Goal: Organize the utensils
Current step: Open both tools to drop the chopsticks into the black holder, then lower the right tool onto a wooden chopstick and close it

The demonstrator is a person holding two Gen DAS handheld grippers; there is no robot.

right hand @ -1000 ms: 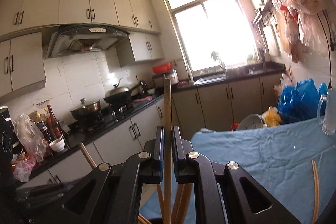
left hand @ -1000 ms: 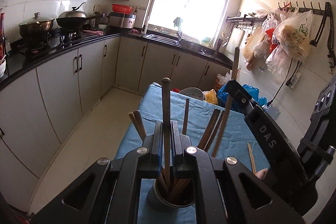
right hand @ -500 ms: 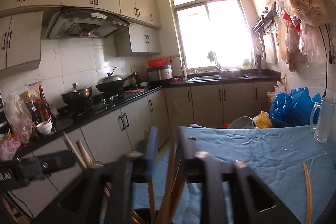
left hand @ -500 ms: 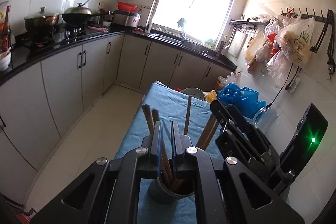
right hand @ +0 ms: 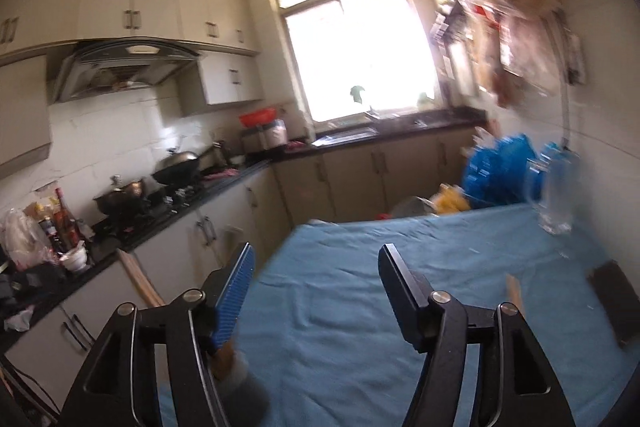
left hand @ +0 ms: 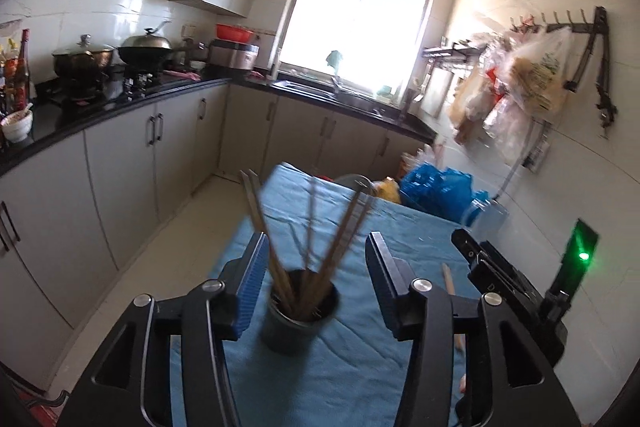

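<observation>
1. Left wrist view: the left tongs [left hand: 316, 255] stand wide apart and hold nothing, their blue pads [left hand: 250, 281] on either side of the dark cup [left hand: 300, 323].
2. The cup stands upright on the blue cloth [left hand: 352, 371] that covers the worktop, near the camera and between the two fingers without touching them.
3. Several wooden chopsticks [left hand: 316, 247] stand in the cup and fan outward; their upper ends are blurred.
4. One more loose chopstick [left hand: 449, 277] lies flat on the cloth to the right of the cup, partly hidden behind the right finger.
5. The right tool's black body [left hand: 504, 291] shows at the right edge, with a green light [left hand: 584, 255] lit beside it.
6. Right wrist view: the right tongs [right hand: 316, 279] are also spread apart and empty, over the blue cloth [right hand: 380, 267].
7. The cup's grey side [right hand: 244, 387] sits at the lower left, just behind the left finger, with chopstick ends [right hand: 138, 283] leaning out to the left.
8. A loose chopstick [right hand: 513, 289] lies to the right, behind the right finger.
9. A clear glass mug [right hand: 556, 195] stands at the far right of the worktop, blurred.
</observation>
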